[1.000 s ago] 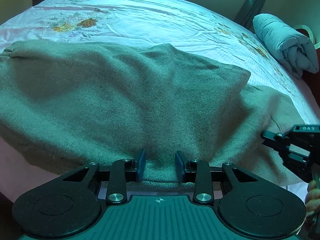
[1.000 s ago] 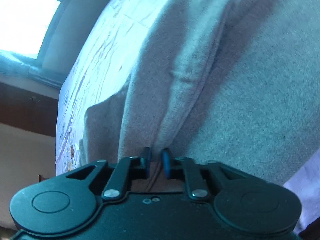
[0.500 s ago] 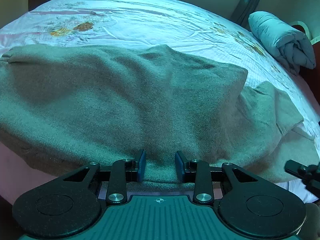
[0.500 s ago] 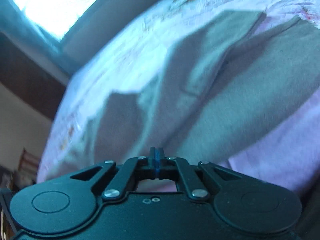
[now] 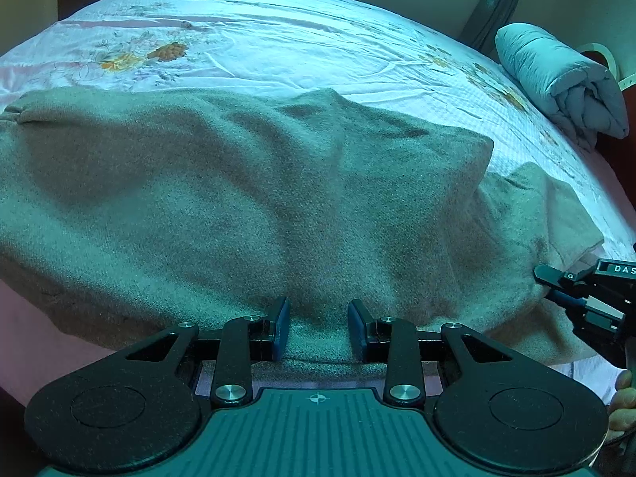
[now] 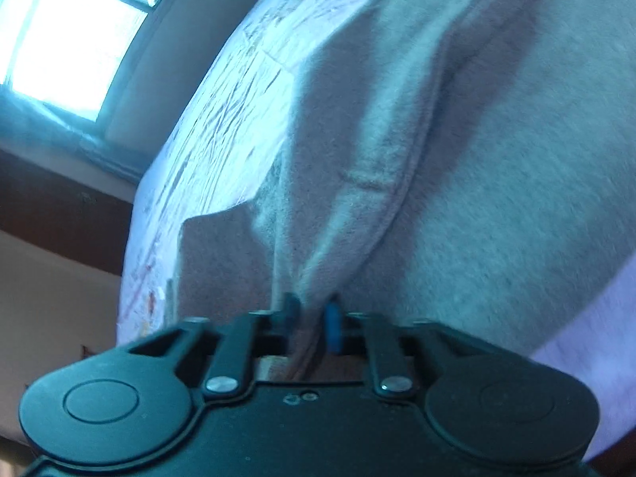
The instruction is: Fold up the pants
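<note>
- Pants (image 5: 254, 206) lay spread across the near side of the bed (image 5: 302, 39), a wide grey-brown fleece sheet with a soft, napped face and rounded humps where the cloth had bunched.
- At my left gripper (image 5: 317, 328) I saw the blue pads standing apart with the near edge of the fabric between them; the cloth filled the gap, so I read this as a grip on a thick bunch of hem, though I could not see how hard the pads pressed.
- My right gripper (image 6: 312, 324) had its blue pads drawn close on a narrow ridge of the same fabric, pinching a seam that ran up and away from the jaws.
- In the left view that right gripper (image 5: 572, 294) sat at the far right edge of the cloth, beside a paler, thinner flap folded under the fleece.
- I judged the step to be a two-handed lift and fold: both hands should rise together and carry the held edge over evenly, or the heavy fleece would sag between them and crease.
- Keeping the pinch deep mattered, since plush cloth slips from a shallow bite.
- A rolled quilt (image 5: 556, 87) lay well apart at the far corner, clear of the fold.
</note>
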`<control>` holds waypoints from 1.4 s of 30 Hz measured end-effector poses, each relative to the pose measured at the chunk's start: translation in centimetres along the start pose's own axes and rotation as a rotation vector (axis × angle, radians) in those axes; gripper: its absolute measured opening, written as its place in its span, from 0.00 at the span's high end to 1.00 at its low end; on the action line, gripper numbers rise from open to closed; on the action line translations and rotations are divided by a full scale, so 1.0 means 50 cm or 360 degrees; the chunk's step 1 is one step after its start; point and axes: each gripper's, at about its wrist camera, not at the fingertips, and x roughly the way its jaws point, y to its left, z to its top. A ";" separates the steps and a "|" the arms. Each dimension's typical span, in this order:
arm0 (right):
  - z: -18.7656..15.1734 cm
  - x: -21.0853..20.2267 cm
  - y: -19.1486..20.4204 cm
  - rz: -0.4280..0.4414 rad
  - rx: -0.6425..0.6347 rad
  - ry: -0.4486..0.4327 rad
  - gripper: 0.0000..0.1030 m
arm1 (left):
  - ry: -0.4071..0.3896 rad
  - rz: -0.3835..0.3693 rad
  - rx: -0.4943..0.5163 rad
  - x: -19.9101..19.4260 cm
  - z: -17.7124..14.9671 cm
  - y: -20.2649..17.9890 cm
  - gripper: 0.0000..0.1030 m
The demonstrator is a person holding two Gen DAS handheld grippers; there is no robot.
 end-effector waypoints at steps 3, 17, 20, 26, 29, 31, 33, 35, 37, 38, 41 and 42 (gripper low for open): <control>-0.018 -0.025 0.032 -0.0036 -0.0136 -0.0072 1.00 | 0.0000 0.0000 0.0003 0.000 0.000 0.000 0.67; -0.070 -0.069 0.006 -0.0198 -0.0213 -0.0031 1.00 | -0.0023 0.0018 0.0086 -0.012 -0.004 -0.012 0.67; -0.063 -0.066 0.011 -0.0188 -0.0226 -0.0009 0.91 | -0.0054 -0.0007 0.0107 -0.033 -0.003 -0.028 0.67; -0.037 -0.119 -0.018 -0.0142 -0.0167 -0.0087 0.84 | -0.0052 -0.0156 0.0249 -0.048 -0.001 -0.112 0.66; -0.007 -0.139 -0.055 -0.0174 -0.0100 -0.0139 0.84 | 0.0015 -0.0203 0.0277 -0.026 -0.005 -0.150 0.66; 0.017 -0.150 -0.077 -0.0180 -0.0051 -0.0178 0.84 | 0.0088 -0.0205 0.0259 0.000 -0.012 -0.161 0.66; 0.044 -0.156 -0.092 -0.0198 -0.0029 -0.0217 0.83 | 0.0123 -0.0183 0.0219 0.017 -0.021 -0.159 0.66; 0.071 -0.153 -0.107 -0.0193 -0.0007 -0.0224 0.82 | 0.0133 -0.0176 0.0187 0.022 -0.021 -0.155 0.66; 0.095 -0.149 -0.118 -0.0173 0.0028 -0.0251 0.79 | 0.0140 -0.0170 0.0186 0.022 -0.020 -0.155 0.66; 0.106 -0.145 -0.121 -0.0174 0.0026 -0.0262 0.76 | 0.0141 -0.0166 0.0194 0.022 -0.021 -0.156 0.66; 0.134 -0.132 -0.125 -0.0188 0.0020 -0.0298 0.67 | 0.0142 -0.0148 0.0202 0.022 -0.021 -0.159 0.66; 0.141 -0.125 -0.126 -0.0195 0.0009 -0.0298 0.68 | 0.0142 -0.0143 0.0203 0.025 -0.024 -0.163 0.66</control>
